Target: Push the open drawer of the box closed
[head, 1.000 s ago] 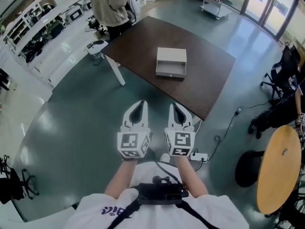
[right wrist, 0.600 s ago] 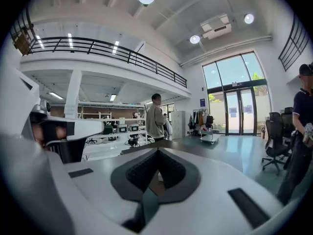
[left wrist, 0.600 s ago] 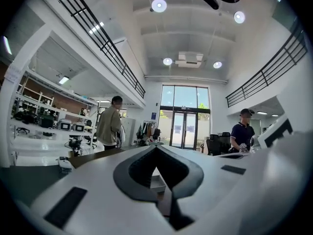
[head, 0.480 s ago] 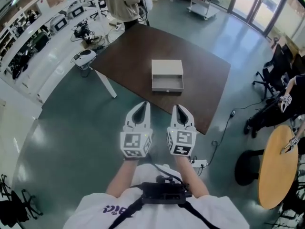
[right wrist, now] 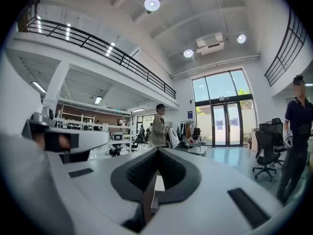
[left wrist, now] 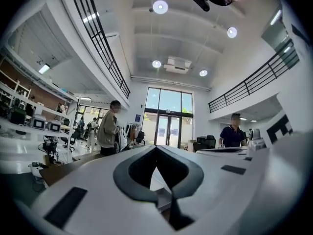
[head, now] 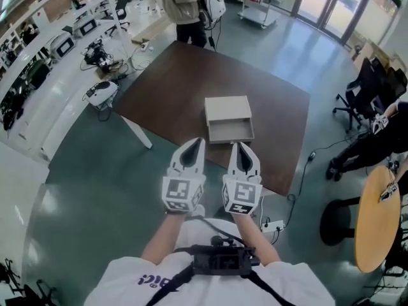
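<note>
Table (head: 172, 88): dark brown, square, seen corner-on in head view. Vs a sec ago it fills more of the frame & sits closer, so the person has walked up to it. Its near edge now runs under the gripper tips.

Box (head: 227, 109): pale, abt midway along the table's near edge, set back a little, well clear of the far & side corners. It hasn't shifted on the table; only the viewpoint closed in.

Drawer (head: 231, 132): still pulled out, front panel facing the near edge & the person, inside looks empty. A sec ago it was well apart from the tips; now it's just beyond them in head view. No contact visible.

Left gripper (head: 199, 141): jaws pressed together, tips meeting, nothing held. Its own view (left wrist: 156, 150) shows the same, aimed across the room rather than down at the box. Right gripper (head: 235, 145): likewise fully closed & empty (right wrist: 157, 152).

Meaning for the task: approach prob nearly done, push not begun. Closed jaws make a decent blunt tip for pushing. Next move likely needs the tips dropped to the drawer front, then a square push toward the far side. Risk: the box may slide instead of the drawer closing.
</note>
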`<control>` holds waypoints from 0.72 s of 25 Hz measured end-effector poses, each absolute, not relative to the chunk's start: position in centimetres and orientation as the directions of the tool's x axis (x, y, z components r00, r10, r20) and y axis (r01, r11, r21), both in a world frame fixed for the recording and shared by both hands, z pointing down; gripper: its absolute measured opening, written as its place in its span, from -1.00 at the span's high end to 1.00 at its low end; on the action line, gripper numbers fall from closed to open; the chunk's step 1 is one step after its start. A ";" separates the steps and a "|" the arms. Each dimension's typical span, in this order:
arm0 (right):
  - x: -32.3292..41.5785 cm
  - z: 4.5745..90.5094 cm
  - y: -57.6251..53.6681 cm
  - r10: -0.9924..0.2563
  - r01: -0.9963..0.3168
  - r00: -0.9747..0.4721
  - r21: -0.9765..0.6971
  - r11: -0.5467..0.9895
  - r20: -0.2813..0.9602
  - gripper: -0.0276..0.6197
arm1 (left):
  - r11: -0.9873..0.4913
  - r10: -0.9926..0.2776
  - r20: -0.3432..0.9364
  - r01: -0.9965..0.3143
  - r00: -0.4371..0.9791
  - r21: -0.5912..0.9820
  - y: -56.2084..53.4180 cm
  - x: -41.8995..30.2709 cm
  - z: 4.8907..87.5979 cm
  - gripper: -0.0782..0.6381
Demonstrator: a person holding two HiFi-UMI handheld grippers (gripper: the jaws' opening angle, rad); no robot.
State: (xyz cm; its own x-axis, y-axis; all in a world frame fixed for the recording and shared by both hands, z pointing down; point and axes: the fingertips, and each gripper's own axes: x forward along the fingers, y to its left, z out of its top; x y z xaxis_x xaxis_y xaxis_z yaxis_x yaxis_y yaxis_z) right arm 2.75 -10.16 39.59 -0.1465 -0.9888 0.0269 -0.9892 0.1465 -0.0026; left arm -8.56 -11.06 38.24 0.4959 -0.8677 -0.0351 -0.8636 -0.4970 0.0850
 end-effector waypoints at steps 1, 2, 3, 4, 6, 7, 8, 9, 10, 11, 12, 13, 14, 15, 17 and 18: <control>2.1 39.9 -10.9 -0.988 -0.989 -0.149 0.004 0.149 0.028 0.90 | -0.505 -0.863 -0.032 -0.857 0.505 0.100 -12.1 -8.9 38.7 0.76; 1.5 40.0 -11.8 -0.988 -0.989 -0.150 0.007 0.150 0.032 0.90 | -0.513 -0.857 -0.025 -0.851 0.514 0.114 -13.1 -9.2 39.1 0.76; 0.9 40.0 -12.7 -0.988 -0.989 -0.149 0.008 0.149 0.035 0.90 | -0.524 -0.850 -0.015 -0.843 0.526 0.121 -14.1 -9.5 39.4 0.76; 0.5 39.8 -13.4 -0.989 -0.989 -0.146 0.009 0.146 0.035 0.90 | -0.537 -0.841 -0.007 -0.835 0.540 0.122 -14.9 -9.7 39.7 0.76; 0.2 39.5 -14.8 -0.990 -0.990 -0.137 0.016 0.137 0.028 0.90 | -0.569 -0.820 -0.006 -0.813 0.573 0.125 -16.2 -9.6 39.8 0.76; 0.4 39.4 -15.5 -0.991 -0.991 -0.132 0.020 0.132 0.026 0.90 | -0.588 -0.806 -0.014 -0.798 0.591 0.133 -16.9 -9.3 39.7 0.76; 0.6 39.5 -16.2 -0.992 -0.992 -0.126 0.026 0.127 0.028 0.90 | -0.606 -0.792 -0.026 -0.781 0.610 0.147 -17.6 -9.0 39.6 0.76; 0.8 39.7 -16.8 -0.992 -0.992 -0.120 0.031 0.121 0.036 0.90 | -0.621 -0.780 -0.035 -0.767 0.624 0.162 -18.2 -8.7 39.6 0.76; 1.0 40.2 -17.3 -0.992 -0.993 -0.114 0.034 0.115 0.049 0.90 | -0.629 -0.773 -0.037 -0.758 0.633 0.174 -18.9 -8.6 39.9 0.76; 1.3 40.8 -17.6 -0.992 -0.994 -0.107 0.031 0.109 0.065 0.90 | -0.632 -0.770 -0.031 -0.754 0.638 0.180 -19.4 -8.5 40.4 0.76; 1.6 41.6 -17.9 -0.991 -0.994 -0.101 0.025 0.103 0.083 0.90 | -0.633 -0.767 -0.020 -0.753 0.641 0.179 -20.0 -8.4 41.1 0.76; 1.9 42.4 -18.2 -0.990 -0.995 -0.094 0.019 0.096 0.102 0.90 | -0.635 -0.765 -0.007 -0.752 0.644 0.177 -20.5 -8.3 41.9 0.76; 2.2 43.1 -18.6 -0.989 -0.996 -0.086 0.013 0.088 0.121 0.90 | -0.638 -0.761 0.008 -0.750 0.649 0.175 -21.0 -8.2 42.7 0.76; 2.6 43.9 -18.9 -0.988 -0.997 -0.077 0.009 0.079 0.137 0.90 | -0.641 -0.756 0.024 -0.747 0.655 0.177 -21.4 -8.2 43.5 0.76; 3.4 44.9 -19.4 -0.987 -0.998 -0.063 0.006 0.064 0.145 0.90 | -0.650 -0.741 0.054 -0.736 0.669 0.189 -22.3 -7.9 45.3 0.76; 3.9 45.2 -19.6 -0.989 -0.998 -0.059 0.006 0.061 0.134 0.90 | -0.655 -0.734 0.065 -0.730 0.676 0.196 -22.7 -7.7 46.1 0.76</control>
State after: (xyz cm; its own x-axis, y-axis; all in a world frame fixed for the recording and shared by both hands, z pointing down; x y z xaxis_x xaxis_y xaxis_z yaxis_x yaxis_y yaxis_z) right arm 3.85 -19.58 45.18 -0.0594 -0.9891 0.1345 -0.9981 0.0608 0.0064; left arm -7.66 -22.72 46.05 0.6763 -0.7337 0.0652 -0.7297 -0.6552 0.1955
